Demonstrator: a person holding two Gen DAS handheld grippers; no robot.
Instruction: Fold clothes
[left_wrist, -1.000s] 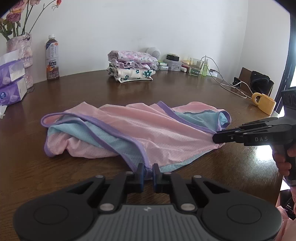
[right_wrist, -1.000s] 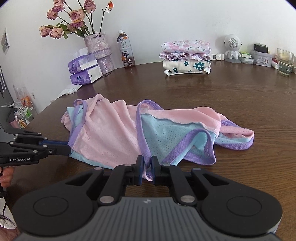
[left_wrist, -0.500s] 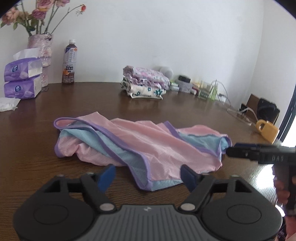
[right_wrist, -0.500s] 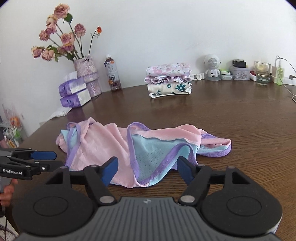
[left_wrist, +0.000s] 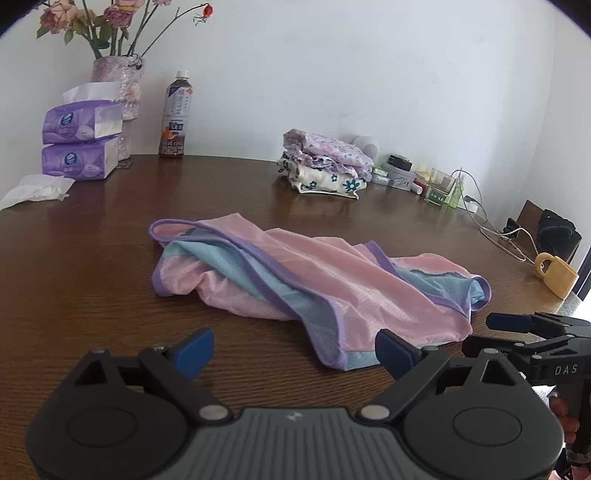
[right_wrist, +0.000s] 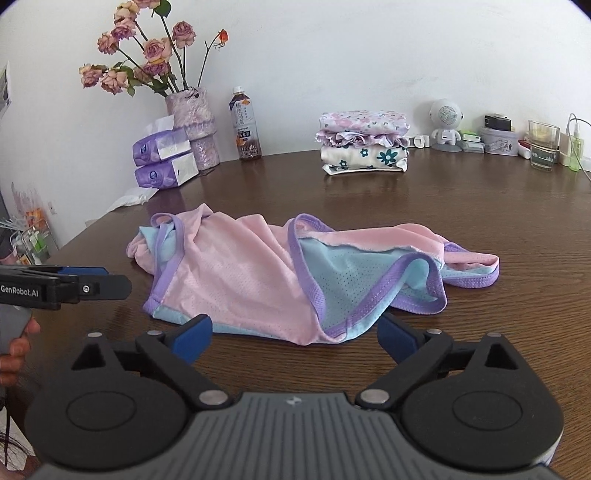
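A pink and light-blue mesh garment with purple trim (left_wrist: 310, 273) lies loosely folded on the brown wooden table (left_wrist: 92, 258); it also shows in the right wrist view (right_wrist: 258, 273). My left gripper (left_wrist: 295, 350) is open and empty, just short of the garment's near hem. My right gripper (right_wrist: 295, 332) is open and empty, just short of the garment's near edge. The right gripper shows at the right of the left wrist view (left_wrist: 517, 325). The left gripper shows at the left of the right wrist view (right_wrist: 92, 286).
A stack of folded floral clothes (right_wrist: 364, 146) sits at the back. A vase of roses (right_wrist: 192, 125), tissue packs (right_wrist: 164, 158) and a drink bottle (right_wrist: 245, 123) stand back left. A yellow mug (left_wrist: 556, 275), cables and small items sit at the right.
Both grippers were shut on the garment's near edge a second ago. They have opened, let it go and drawn back and up. The garment now rests on the table.
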